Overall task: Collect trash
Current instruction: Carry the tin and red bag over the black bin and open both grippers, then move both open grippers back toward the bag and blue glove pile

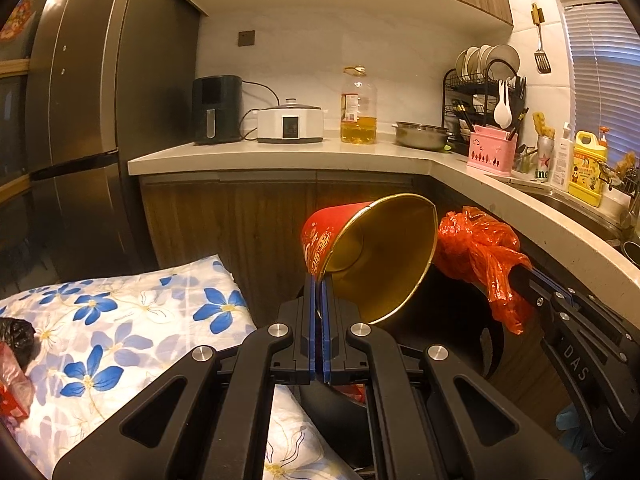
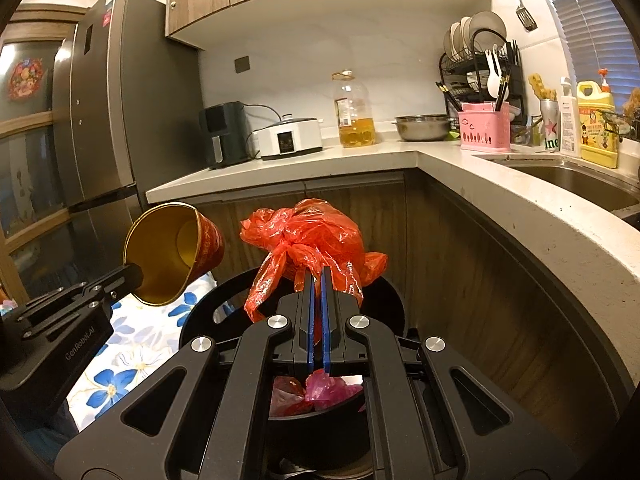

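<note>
The left hand-held gripper (image 1: 320,280) pinched the light, bendy cup (image 1: 372,252) rim. The right hand-held gripper (image 2: 318,276) squeezed the soft, crinkly bag (image 2: 312,236).

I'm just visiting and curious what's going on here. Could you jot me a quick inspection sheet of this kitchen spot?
Surface: flowered cloth beside a black bin.
Job's things: red cup, empty, tipped; red bag, knotted; trash already in the bin.
Clutter: black bag on the cloth.
Grippers: left gripper shut on the cup's rim; right gripper shut on the red bag.
Cables: cord behind the cooker.
Surroundings: fridge, counter, oil bottle, dish rack, sink.
</note>
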Demonstrator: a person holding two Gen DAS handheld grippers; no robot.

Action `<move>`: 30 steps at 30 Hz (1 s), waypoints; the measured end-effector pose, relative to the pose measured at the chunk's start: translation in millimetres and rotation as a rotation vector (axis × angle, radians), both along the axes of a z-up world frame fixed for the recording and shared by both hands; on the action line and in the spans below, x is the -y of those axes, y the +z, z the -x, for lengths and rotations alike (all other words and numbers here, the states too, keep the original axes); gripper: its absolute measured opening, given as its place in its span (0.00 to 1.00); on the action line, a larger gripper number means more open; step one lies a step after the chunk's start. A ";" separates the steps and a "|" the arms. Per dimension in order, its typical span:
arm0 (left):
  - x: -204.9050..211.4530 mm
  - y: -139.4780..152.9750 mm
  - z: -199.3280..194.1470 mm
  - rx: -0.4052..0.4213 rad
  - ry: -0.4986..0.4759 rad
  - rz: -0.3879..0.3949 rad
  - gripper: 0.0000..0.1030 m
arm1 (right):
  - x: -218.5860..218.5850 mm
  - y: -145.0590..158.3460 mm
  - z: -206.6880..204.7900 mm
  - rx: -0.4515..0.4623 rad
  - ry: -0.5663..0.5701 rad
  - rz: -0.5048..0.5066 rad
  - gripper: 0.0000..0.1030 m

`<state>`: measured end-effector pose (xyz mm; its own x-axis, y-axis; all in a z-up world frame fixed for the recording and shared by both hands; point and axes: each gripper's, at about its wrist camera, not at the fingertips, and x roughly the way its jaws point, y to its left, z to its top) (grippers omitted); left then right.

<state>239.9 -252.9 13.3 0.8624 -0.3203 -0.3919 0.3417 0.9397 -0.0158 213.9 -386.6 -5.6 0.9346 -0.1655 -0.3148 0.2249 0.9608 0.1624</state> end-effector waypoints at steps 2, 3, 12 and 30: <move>0.7 -2.1 -2.6 -0.007 -0.002 0.001 0.02 | 1.4 -0.7 -1.4 -0.003 0.001 -0.003 0.03; 1.6 -3.3 -3.9 -0.011 -0.005 0.000 0.02 | 1.2 -1.3 -2.1 -0.004 0.001 -0.004 0.03; 7.1 -9.4 -8.8 -0.020 -0.029 -0.016 0.02 | 5.0 -5.6 -10.1 -0.022 0.009 -0.016 0.04; -12.3 -19.4 -9.0 -0.034 0.044 -0.006 0.69 | 11.5 -15.0 -7.8 -0.046 -0.024 -0.030 0.53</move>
<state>248.9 -240.7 -6.0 0.8618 -0.2801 -0.4228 0.2995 0.9539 -0.0214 221.7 -398.1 -20.6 0.9151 -0.1773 -0.3622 0.2552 0.9500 0.1797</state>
